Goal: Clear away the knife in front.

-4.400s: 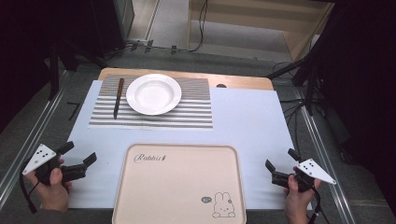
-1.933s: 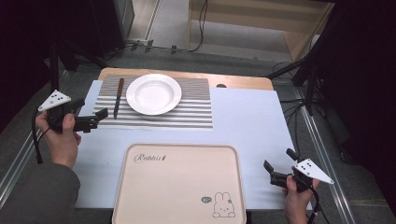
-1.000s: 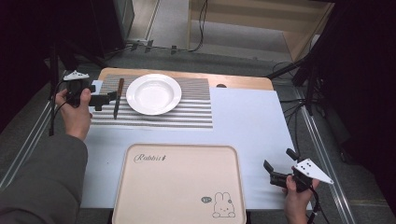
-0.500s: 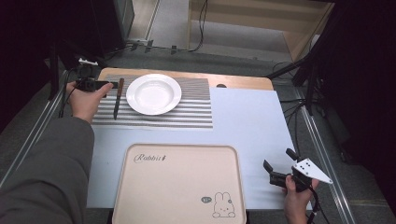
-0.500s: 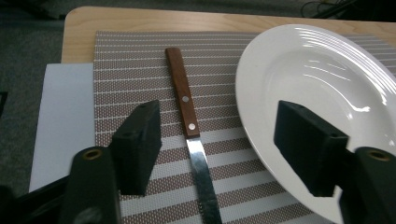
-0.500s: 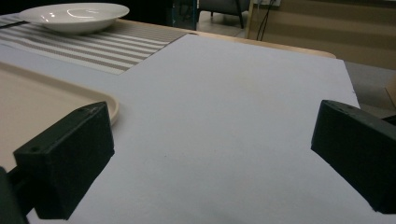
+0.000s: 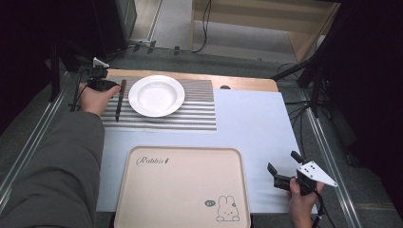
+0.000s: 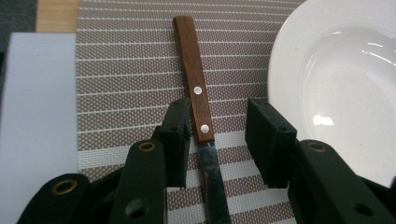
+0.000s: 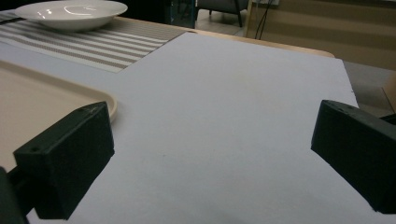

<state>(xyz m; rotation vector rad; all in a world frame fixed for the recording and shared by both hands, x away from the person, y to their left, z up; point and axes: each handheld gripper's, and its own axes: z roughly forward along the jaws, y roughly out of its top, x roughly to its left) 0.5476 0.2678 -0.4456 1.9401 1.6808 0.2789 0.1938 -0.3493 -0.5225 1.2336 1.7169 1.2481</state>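
Observation:
A knife [image 8: 192, 79] with a brown wooden handle and steel blade lies on the striped placemat [image 8: 121, 70], left of the white plate [image 8: 336, 84]. My left gripper [image 8: 218, 135] hangs over it, and its jaws have just been closing with the knife between them. The left pad sits against the handle's end, while the right pad stands a gap away from it. In the high view the left gripper [image 7: 111, 85] is at the table's far left, beside the knife [image 7: 120, 97] and plate [image 7: 156, 95]. My right gripper [image 7: 283, 161] rests open near the front right, nothing between its jaws [image 9: 210, 154].
A beige tray [image 7: 183, 190] with a rabbit print lies at the front middle of the pale blue mat [image 7: 256, 128]. The person's left sleeve reaches along the table's left side. A wooden strip [image 7: 237, 83] edges the far side.
The left hand has travelled from the front left up to the far left and dropped over the knife, and its jaws have narrowed around the handle. The right hand has stayed put.

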